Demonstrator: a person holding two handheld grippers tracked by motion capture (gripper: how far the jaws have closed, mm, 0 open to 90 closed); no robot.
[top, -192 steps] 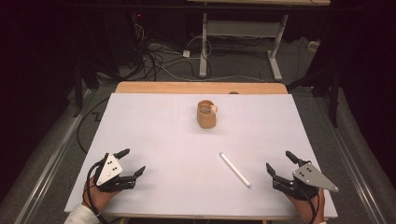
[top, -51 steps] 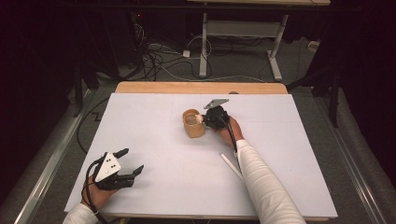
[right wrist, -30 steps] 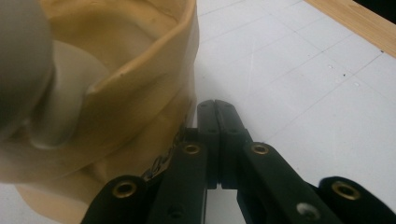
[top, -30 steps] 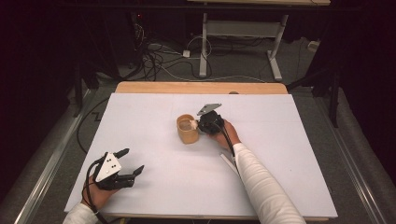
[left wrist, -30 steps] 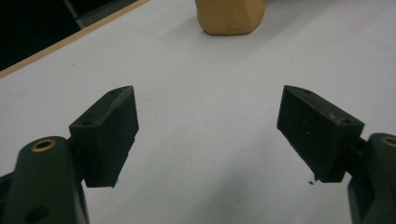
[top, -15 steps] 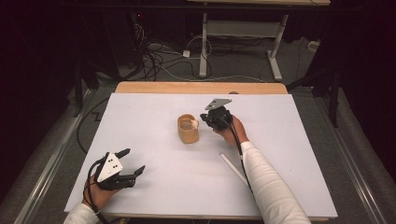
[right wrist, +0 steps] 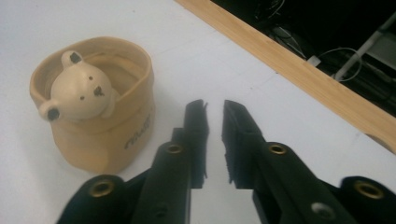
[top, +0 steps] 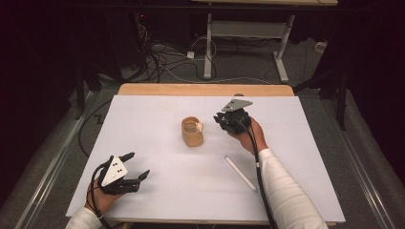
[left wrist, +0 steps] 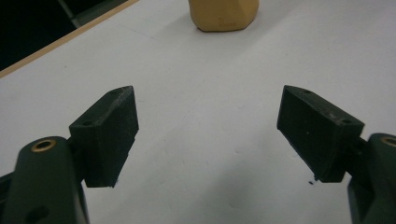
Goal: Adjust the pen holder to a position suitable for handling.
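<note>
A tan cup (top: 192,132) with a small bear figure (right wrist: 79,88) on its rim stands upright mid-table. My right gripper (top: 220,119) hovers just right of the cup without touching it. In the right gripper view its jaws (right wrist: 214,108) have just been opening to a narrow gap, with nothing between them, and the cup (right wrist: 93,126) sits to their left. My left gripper (top: 138,164) rests at the front left with its jaws wide. In the left gripper view nothing lies between its fingertips (left wrist: 205,126), and the cup (left wrist: 223,14) is far ahead.
A thin white stick (top: 240,173) lies on the white table board (top: 157,114), in front of my right hand beside the sleeve. A wooden strip (top: 205,89) runs along the far edge. Cables and desk legs lie on the floor beyond.
The right gripper has let go of the cup, parted its jaws slightly and drawn back to the right and upward. The cup stays where it was set. The left gripper has kept still.
</note>
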